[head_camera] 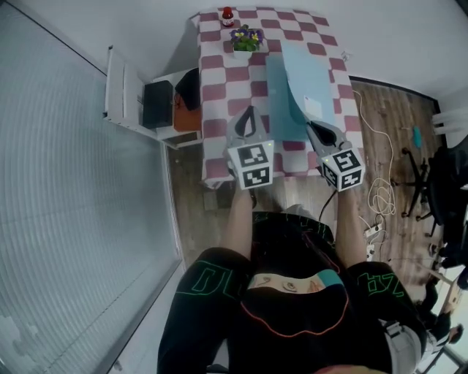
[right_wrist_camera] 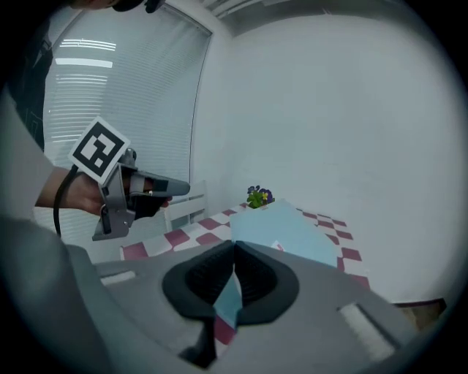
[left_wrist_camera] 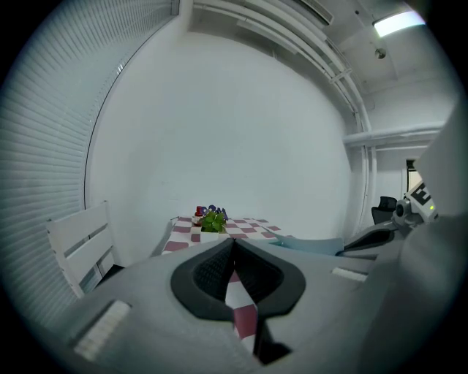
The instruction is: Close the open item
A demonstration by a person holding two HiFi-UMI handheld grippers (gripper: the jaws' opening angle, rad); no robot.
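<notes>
A light blue folder [head_camera: 296, 88] lies open on the red and white checked table [head_camera: 219, 95], one flap flat and the other raised at a slant. My right gripper [head_camera: 310, 126] is at the folder's near right corner, jaws shut with nothing gripped. Its own view looks along the folder [right_wrist_camera: 285, 230] over the shut tips [right_wrist_camera: 234, 245]. My left gripper [head_camera: 248, 109] hovers over the cloth just left of the folder, also shut and empty [left_wrist_camera: 234, 241]. The folder's edge [left_wrist_camera: 307, 245] and the right gripper [left_wrist_camera: 365, 237] show at the right of the left gripper view.
A potted plant [head_camera: 246, 38] and a red bottle [head_camera: 227, 16] stand at the table's far end. A white chair [head_camera: 121, 88] holding a dark object [head_camera: 157, 102] stands to the left. Cables [head_camera: 380, 193] and an office chair [head_camera: 439, 175] are on the floor to the right.
</notes>
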